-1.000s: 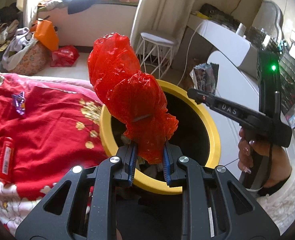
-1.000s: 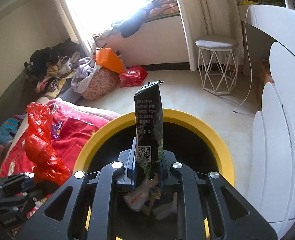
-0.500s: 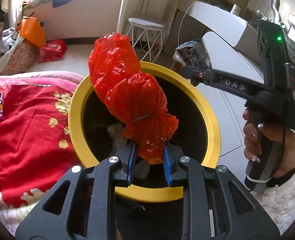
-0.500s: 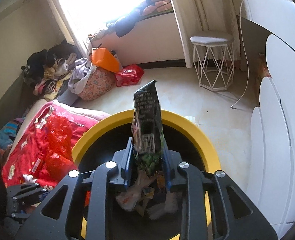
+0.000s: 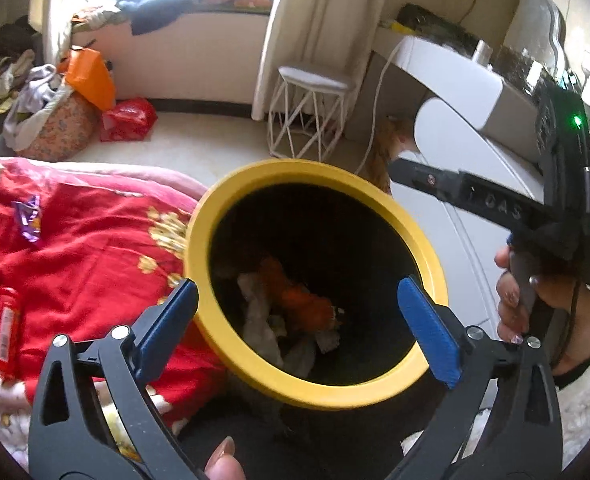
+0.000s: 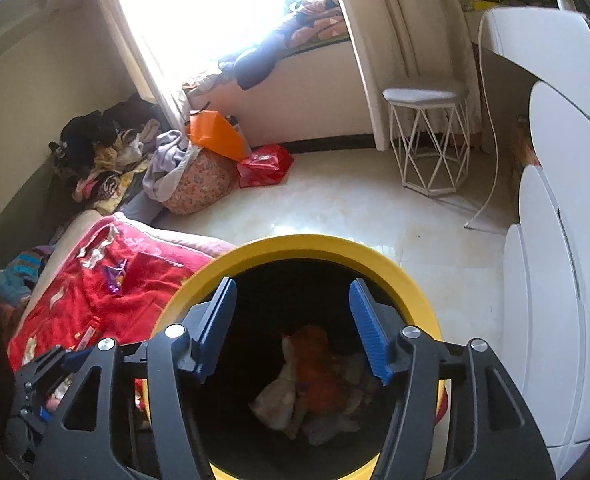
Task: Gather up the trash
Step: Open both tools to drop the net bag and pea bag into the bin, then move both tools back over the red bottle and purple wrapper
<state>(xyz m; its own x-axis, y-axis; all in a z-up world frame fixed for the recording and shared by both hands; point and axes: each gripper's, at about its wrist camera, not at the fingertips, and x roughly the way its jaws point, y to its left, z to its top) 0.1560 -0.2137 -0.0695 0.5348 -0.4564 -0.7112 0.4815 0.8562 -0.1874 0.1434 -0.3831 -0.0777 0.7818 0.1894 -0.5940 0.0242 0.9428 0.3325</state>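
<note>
Lying in bin (image 6: 407,280), red bag (image 6: 315,364) below open grippers

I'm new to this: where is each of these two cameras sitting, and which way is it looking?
Left wrist view: on the left gripper, looking down into the yellow-rimmed bin; its open blue fingers, a fingertip, and the right gripper in a hand show.
Right wrist view: on the right gripper, looking down into the bin; its open fingers show, left gripper at lower left.
Shared: bin, orange-red trash, red blanket, white stool.

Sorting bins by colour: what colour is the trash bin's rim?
Yellow rim, black inside; clearest in the left wrist view.
</note>
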